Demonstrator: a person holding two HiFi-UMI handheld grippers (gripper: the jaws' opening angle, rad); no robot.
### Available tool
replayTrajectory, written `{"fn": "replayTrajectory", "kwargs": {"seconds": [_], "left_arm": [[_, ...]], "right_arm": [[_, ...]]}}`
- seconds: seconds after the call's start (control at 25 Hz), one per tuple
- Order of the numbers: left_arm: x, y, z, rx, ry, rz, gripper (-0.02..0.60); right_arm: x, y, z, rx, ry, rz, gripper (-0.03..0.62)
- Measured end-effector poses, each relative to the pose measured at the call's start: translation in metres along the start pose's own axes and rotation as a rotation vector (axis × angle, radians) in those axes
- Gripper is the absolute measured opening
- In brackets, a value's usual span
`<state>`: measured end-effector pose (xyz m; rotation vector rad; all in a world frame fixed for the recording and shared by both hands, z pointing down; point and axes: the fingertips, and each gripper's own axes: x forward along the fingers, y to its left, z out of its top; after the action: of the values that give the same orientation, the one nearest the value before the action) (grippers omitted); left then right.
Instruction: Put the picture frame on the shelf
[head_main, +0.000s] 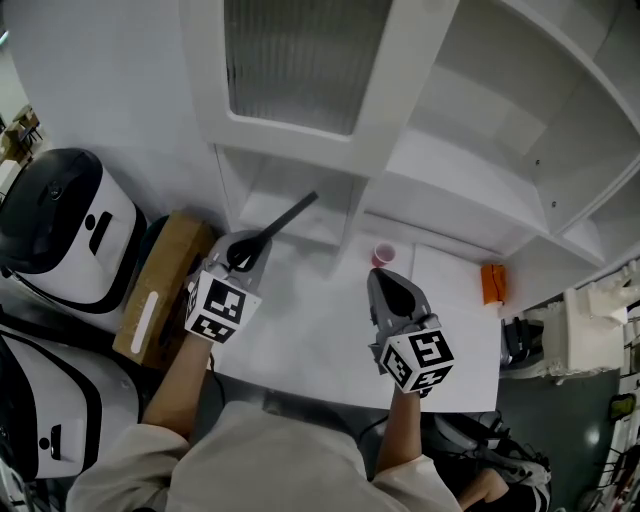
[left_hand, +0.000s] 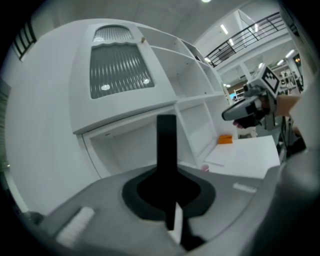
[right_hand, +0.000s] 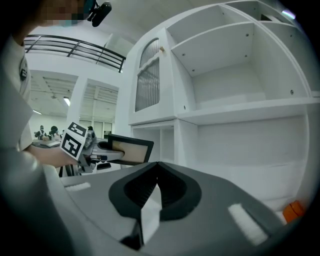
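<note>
cardboard box (head_main: 160, 285): beside the tabletop's (head_main: 300, 345) left edge, close to the left forearm; little elbow room on that side
left tongs (head_main: 243, 258): clamped shut on the picture frame's near end; the hold is on a thin edge, so I judge a knock could swivel it or pull it loose
picture frame (head_main: 285, 218): in the air, edge-on, far end at the mouth of the low left bay of the shelf (head_main: 440, 165)
glass door (head_main: 300, 55): its bottom rail hangs just above the bay; risk is the frame's top corner catching it if raised
upright (head_main: 352, 215): right wall of the bay; risk of a scrape if the frame drifts right
pink cup (head_main: 383, 254): on the tabletop at the upright's foot; could tip
right tongs (head_main: 384, 282): closed, empty, near the cup
orange block (head_main: 492, 282): far right, well apart; wide bays there are bare
</note>
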<state>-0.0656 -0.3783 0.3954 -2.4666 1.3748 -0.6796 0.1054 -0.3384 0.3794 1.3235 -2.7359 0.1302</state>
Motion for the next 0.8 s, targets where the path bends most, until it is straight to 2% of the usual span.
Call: {"fn": "replayTrajectory", "kwargs": {"seconds": [0.16, 0.36, 0.52, 0.72, 0.8], "left_arm": [[0.022, -0.004, -0.006, 0.049, 0.041, 0.01, 0.008], [0.042, -0.005, -0.018, 0.195, 0.125, 0.038, 0.008], [0.051, -0.006, -0.024, 0.239, 0.156, 0.038, 0.008], [0.062, -0.006, -0.032, 0.397, 0.222, 0.062, 0.009], [0.066, -0.007, -0.035, 0.428, 0.237, 0.058, 0.009]], "right_arm": [[0.003, -0.013, -0.005, -0.004, 0.017, 0.014, 0.005], [0.008, -0.027, -0.011, 0.005, 0.025, 0.018, 0.005], [0.014, -0.03, -0.014, 0.006, 0.024, 0.021, 0.005], [0.018, -0.033, -0.017, 0.002, 0.028, 0.011, 0.005], [0.019, -0.034, -0.018, 0.005, 0.029, 0.007, 0.005]]}}
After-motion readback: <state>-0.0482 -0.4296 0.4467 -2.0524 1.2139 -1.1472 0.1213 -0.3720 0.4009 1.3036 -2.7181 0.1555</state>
